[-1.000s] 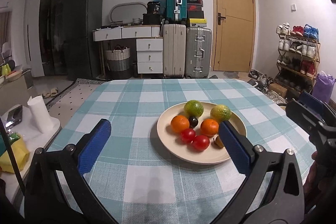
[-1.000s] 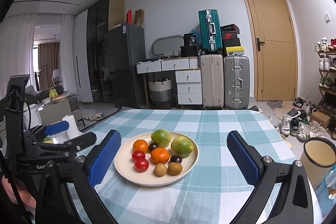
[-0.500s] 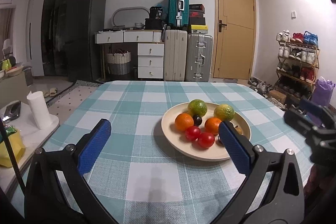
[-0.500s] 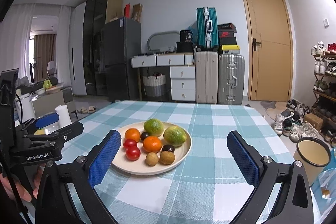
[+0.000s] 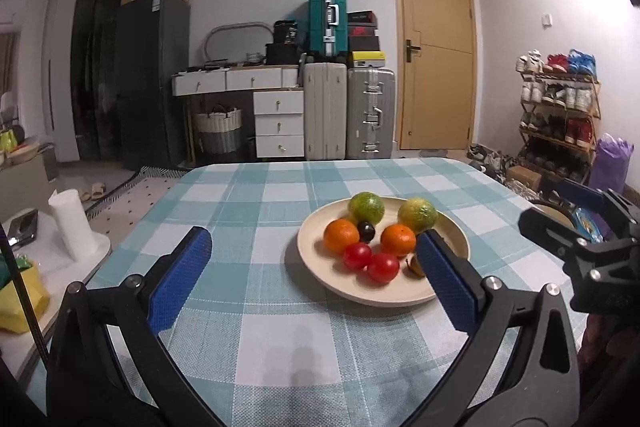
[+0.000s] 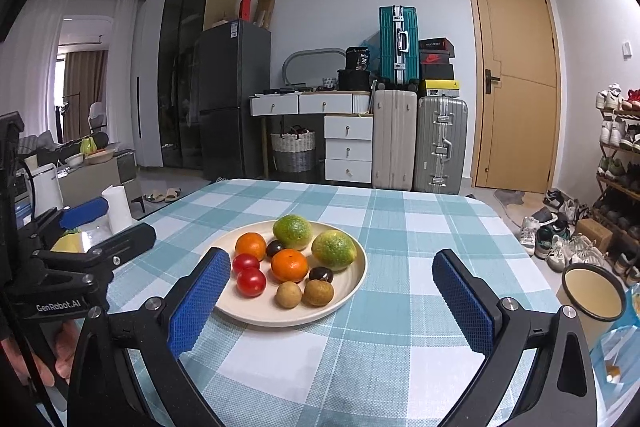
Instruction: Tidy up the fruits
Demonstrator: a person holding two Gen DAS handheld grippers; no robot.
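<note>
A cream plate (image 6: 352, 283) (image 5: 316, 279) rests on the checked tablecloth (image 6: 400, 227). It holds two green citrus fruits (image 6: 292, 231) (image 6: 333, 250), two oranges (image 6: 289, 265) (image 6: 250, 245), two red tomatoes (image 6: 251, 282) (image 6: 245, 262), two dark plums (image 6: 321, 274) and two brown longans (image 6: 288, 294) (image 6: 318, 292). My right gripper (image 6: 332, 279) is open, its left blue pad beside the plate's near left rim. My left gripper (image 5: 310, 267) is open too, left of the plate, with its right pad hiding part of the rim and a longan (image 5: 414, 264).
A low white side table with a paper roll (image 5: 70, 223) stands left of the table. A round bin (image 6: 593, 291) sits on the floor at the right, near a shoe rack (image 5: 556, 115). Suitcases (image 6: 440, 143) and drawers (image 6: 348, 149) line the far wall.
Both grippers dropped lower and tilted up, so the plate of fruit now sits lower in both views. The fruits have not moved, and both grippers stay open.
</note>
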